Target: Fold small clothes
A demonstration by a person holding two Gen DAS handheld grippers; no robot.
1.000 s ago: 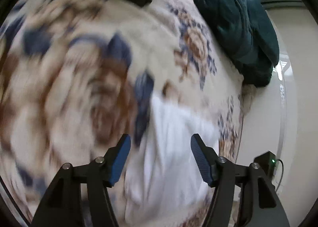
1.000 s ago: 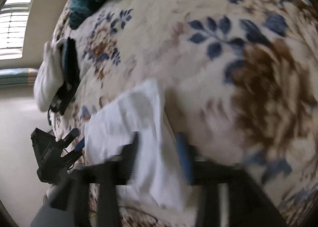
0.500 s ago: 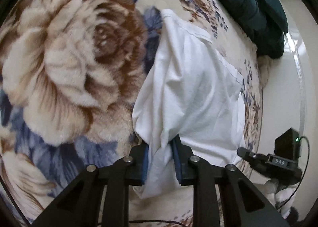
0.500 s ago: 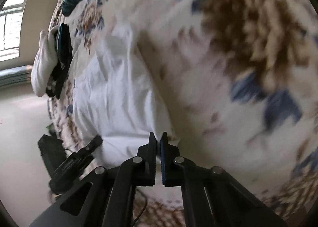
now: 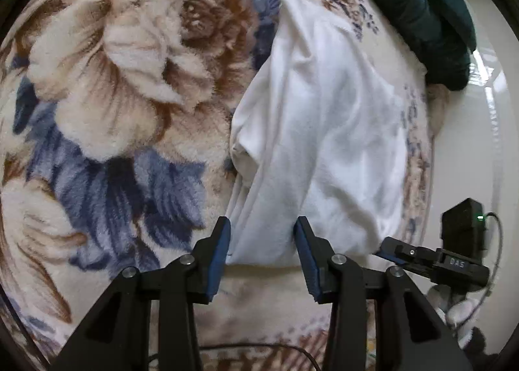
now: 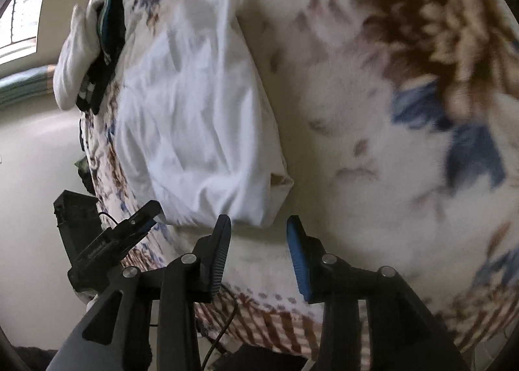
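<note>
A white garment (image 5: pixel 324 130) lies folded lengthwise on a floral blanket (image 5: pixel 129 95). My left gripper (image 5: pixel 262 234) is open, its blue pads on either side of the garment's near edge, cloth between them but not pinched. In the right wrist view the same garment (image 6: pixel 194 111) lies ahead and left. My right gripper (image 6: pixel 258 234) is open and empty, just short of the garment's near right corner. The right gripper's tip also shows in the left wrist view (image 5: pixel 421 257), and the left gripper's tip in the right wrist view (image 6: pixel 129 231).
A dark teal cloth (image 5: pixel 421 7) is heaped at the far end of the bed. White and dark folded items (image 6: pixel 87 56) sit at the bed's far left edge. The bed edge (image 6: pixel 259 315) and a cable (image 6: pixel 223 322) lie close below the grippers.
Both grippers were shut on the garment's near edge half a second ago and have opened, letting it go. The garment now lies flat on the blanket.
</note>
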